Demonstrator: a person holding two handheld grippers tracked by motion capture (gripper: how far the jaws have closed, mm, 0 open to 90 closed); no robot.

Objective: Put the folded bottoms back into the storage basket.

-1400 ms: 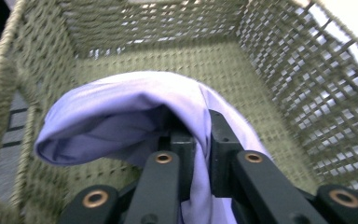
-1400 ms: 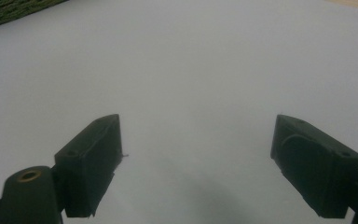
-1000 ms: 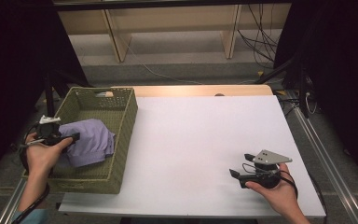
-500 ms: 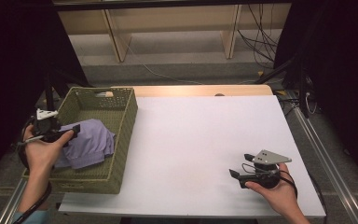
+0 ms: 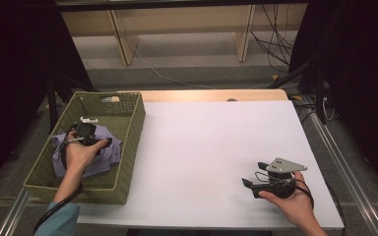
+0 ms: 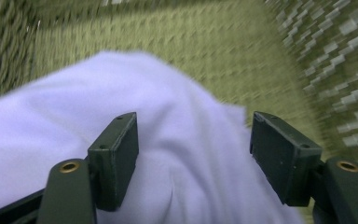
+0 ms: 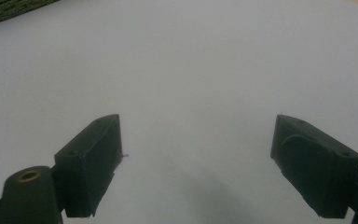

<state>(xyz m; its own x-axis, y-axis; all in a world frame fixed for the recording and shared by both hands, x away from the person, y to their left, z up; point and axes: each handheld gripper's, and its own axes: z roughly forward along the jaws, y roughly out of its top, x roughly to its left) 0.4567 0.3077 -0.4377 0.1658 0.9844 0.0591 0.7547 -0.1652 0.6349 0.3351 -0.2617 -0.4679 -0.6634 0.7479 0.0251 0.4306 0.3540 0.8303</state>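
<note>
A white tabletop [image 5: 211,147] is seen from above, with a woven green basket [image 5: 130,142] set at its nine o'clock edge; a crumpled lavender cloth [image 5: 103,157] is piled inside the basket, toward the six o'clock end of its floor. The left hand-held gripper [image 5: 107,142] is held down inside the basket by the person's left hand [image 5: 81,153], its jaws aimed toward three o'clock and placed over the top of the cloth; a black cable is trailed from it back along a teal sleeve [image 5: 61,219] toward six o'clock. In the left gripper view, the left hand-held gripper [image 6: 193,154] is shown with its jaws parted wide, having just been opening; the cloth [image 6: 74,121] is bulged up between and beneath the two black pads [image 6: 116,154], yet no fold is seen pinched by them, so nothing is gripped; the basket wall [image 6: 317,51] is blurred behind.

The right hand-held gripper [image 5: 251,181] is held low over the tabletop near five o'clock by the right hand [image 5: 290,204], well apart from the basket, its jaws aimed toward nine o'clock and a grey three-cornered plate carried on top. In the right gripper view, the right hand-held gripper [image 7: 196,163] is shown with jaws spread wide over bare white tabletop [image 7: 191,65]; nothing is held between them.
</note>
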